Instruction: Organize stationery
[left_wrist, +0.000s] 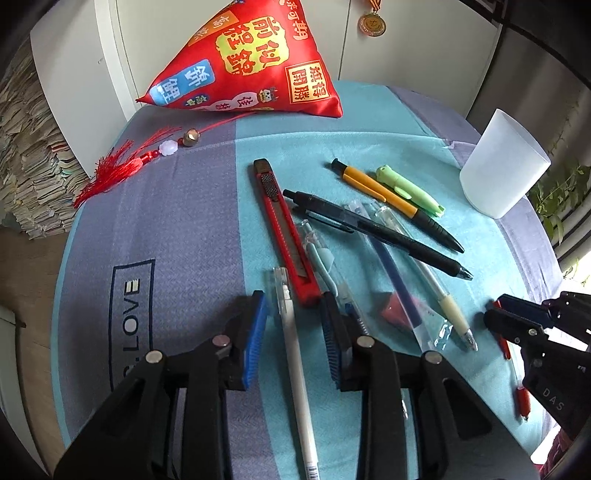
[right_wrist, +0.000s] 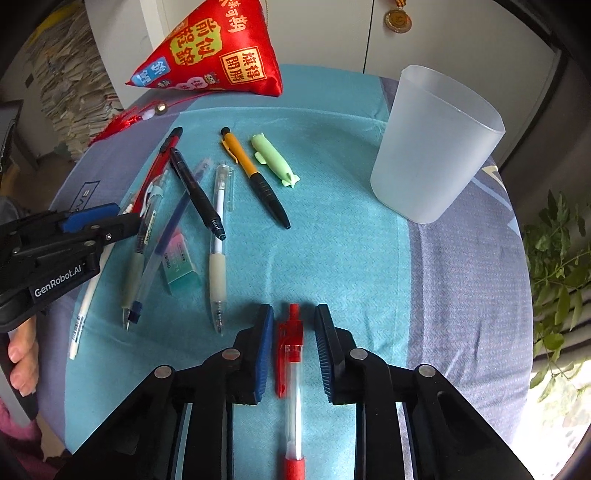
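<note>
Both grippers are hovering low over the scattered pens, fingers spread.

The left gripper (left_wrist: 294, 332) is straddling the white pen (left_wrist: 295, 365) lying on the bench (left_wrist: 192, 229), fingers wide and not touching it. Just beside it, the red utility knife (left_wrist: 284, 229) is lying among the other pens. The right gripper (right_wrist: 291, 347) is bracketing the red pen (right_wrist: 291, 354), fingers apart. The frosted cup (right_wrist: 436, 147) is standing upright at far right.

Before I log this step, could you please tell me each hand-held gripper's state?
Left hand-held gripper: open, straddling the white pen.
Right hand-held gripper: open, straddling the red pen.
</note>
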